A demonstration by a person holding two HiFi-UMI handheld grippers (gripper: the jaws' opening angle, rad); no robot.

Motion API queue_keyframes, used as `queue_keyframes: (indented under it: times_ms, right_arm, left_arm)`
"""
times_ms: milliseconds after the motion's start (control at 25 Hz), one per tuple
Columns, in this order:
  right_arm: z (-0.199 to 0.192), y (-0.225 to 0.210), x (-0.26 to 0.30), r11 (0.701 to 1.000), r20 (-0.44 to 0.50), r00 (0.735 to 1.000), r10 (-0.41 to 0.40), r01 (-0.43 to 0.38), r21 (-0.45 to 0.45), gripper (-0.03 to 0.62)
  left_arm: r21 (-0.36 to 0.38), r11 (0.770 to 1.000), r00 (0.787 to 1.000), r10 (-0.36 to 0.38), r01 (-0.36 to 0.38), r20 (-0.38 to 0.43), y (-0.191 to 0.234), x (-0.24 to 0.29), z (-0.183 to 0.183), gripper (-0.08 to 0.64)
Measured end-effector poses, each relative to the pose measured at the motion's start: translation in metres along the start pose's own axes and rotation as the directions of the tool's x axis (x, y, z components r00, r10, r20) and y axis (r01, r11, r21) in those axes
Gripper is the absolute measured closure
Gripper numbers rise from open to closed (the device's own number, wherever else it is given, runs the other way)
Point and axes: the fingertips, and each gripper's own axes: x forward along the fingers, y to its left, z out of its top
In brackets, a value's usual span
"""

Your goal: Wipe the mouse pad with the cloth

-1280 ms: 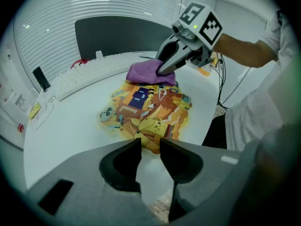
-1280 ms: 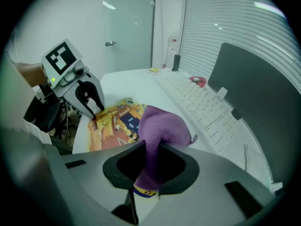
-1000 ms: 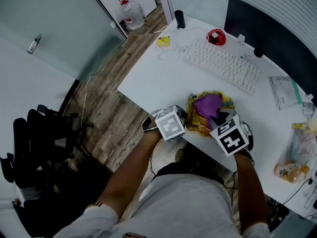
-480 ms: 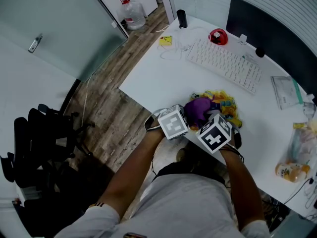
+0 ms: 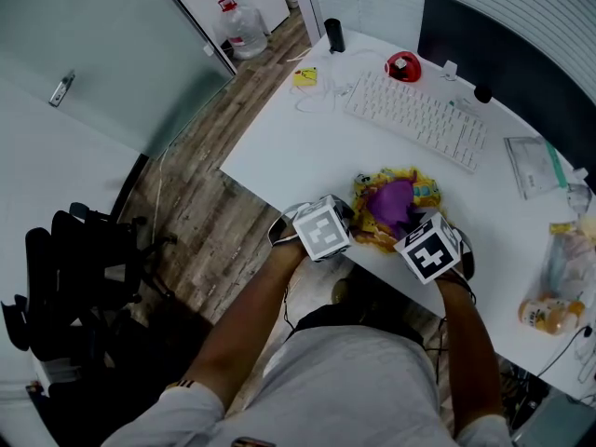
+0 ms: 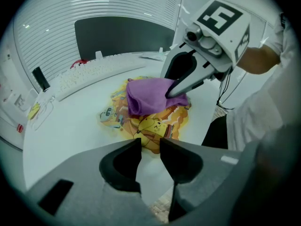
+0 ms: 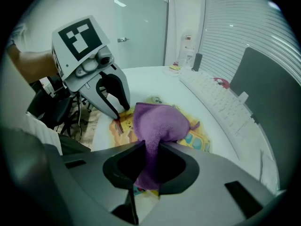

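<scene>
A yellow cartoon-printed mouse pad point(image 6: 153, 126) lies flat on the white desk point(image 5: 298, 147) at its near edge; a crumpled purple cloth point(image 7: 157, 121) sits bunched on the middle of that pad; the right gripper point(image 7: 149, 149) comes in from the pad's near right corner, its fingers point(image 7: 181, 168) clamped on a fold of the cloth, which runs up between them; the left gripper point(image 6: 150, 147) stands at the pad's near left edge, its fingers point(image 6: 120, 164) drawn to a narrow gap with nothing gripped between them, the tips down at the pad's rim; a white keyboard point(image 5: 416, 119) lies beyond the pad's far side, a dark monitor point(image 5: 503, 59) farther off behind it.
</scene>
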Motion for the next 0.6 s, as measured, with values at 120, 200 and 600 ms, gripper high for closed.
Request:
queue_keyframes:
  times_ms: [120, 200, 600]
  right_arm:
    - [-0.016, -0.016, -0.007, 0.999, -0.007, 1.0, -0.029, 0.029, 0.035, 0.522]
    - [-0.027, -0.027, -0.011, 0.997, -0.01, 0.999, -0.045, 0.046, 0.063, 0.522]
    - [-0.067, -0.058, -0.029, 0.981, -0.049, 0.993, -0.107, 0.114, 0.156, 0.522]
  left_arm:
    - [-0.015, 1.0, 1.0, -0.023, 0.023, 0.014, -0.004, 0.005, 0.0, 0.426]
    - [-0.008, 1.0, 1.0, -0.012, 0.012, 0.017, -0.002, 0.003, 0.003, 0.426]
    - [-0.018, 1.0, 1.0, -0.008, 0.008, 0.012, -0.002, 0.005, 0.002, 0.426]
